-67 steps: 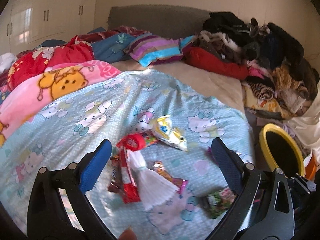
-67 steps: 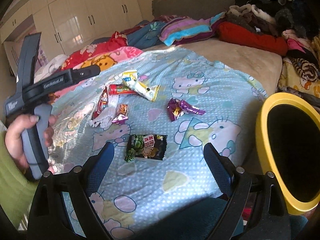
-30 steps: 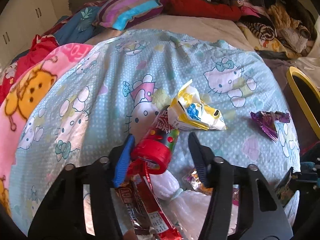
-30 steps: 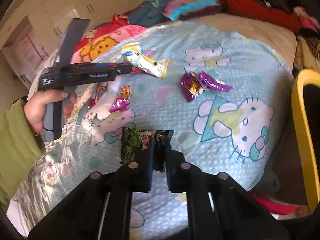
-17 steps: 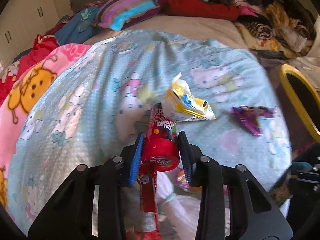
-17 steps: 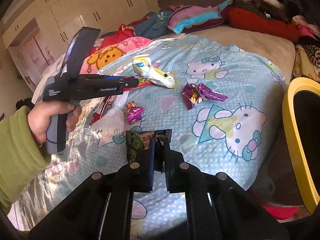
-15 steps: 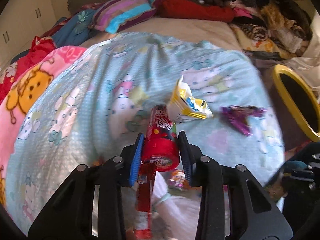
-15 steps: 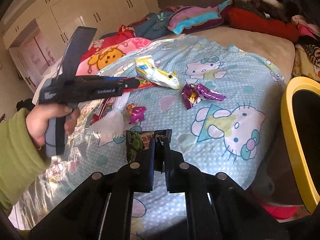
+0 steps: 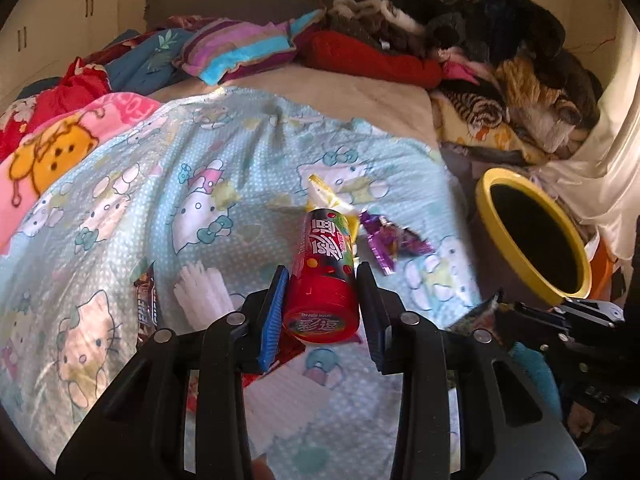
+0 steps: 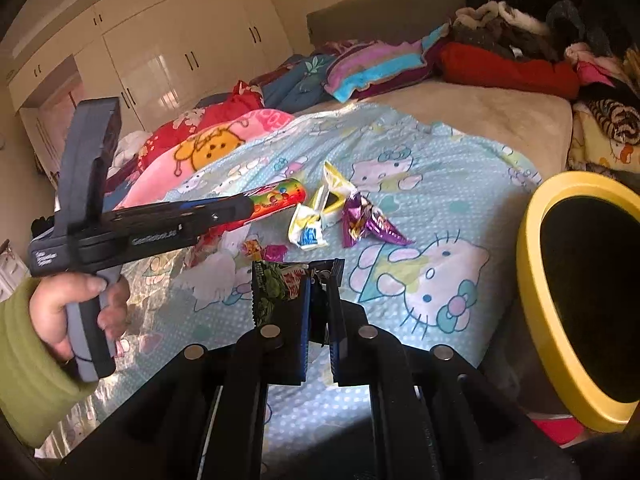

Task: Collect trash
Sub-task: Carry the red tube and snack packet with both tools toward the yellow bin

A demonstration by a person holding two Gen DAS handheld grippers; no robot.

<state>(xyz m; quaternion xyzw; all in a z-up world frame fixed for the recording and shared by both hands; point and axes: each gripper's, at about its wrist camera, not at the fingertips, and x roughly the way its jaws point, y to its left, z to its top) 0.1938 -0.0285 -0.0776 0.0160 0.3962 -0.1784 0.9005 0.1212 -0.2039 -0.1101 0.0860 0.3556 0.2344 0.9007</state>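
My left gripper (image 9: 322,300) is shut on a red candy tube (image 9: 322,280) and holds it above the blue cartoon-cat blanket (image 9: 160,184); the tube also shows in the right wrist view (image 10: 276,198). My right gripper (image 10: 318,300) is shut on a dark green snack packet (image 10: 276,284), lifted off the bed. The yellow-rimmed bin (image 9: 532,236) stands at the bed's right side, also in the right wrist view (image 10: 536,288). A yellow-white wrapper (image 10: 316,212) and a purple wrapper (image 10: 364,220) lie on the blanket.
A white tissue bundle (image 9: 204,288), a dark chocolate wrapper (image 9: 146,304) and small foil wrappers (image 10: 264,250) lie on the blanket. Pillows (image 9: 240,48) and a clothes pile (image 9: 460,40) crowd the head and right side. Wardrobe doors (image 10: 168,64) stand behind.
My left gripper closed on the red tube and lifted it, swinging right toward the bin. My right gripper closed on the green packet and raised it off the blanket.
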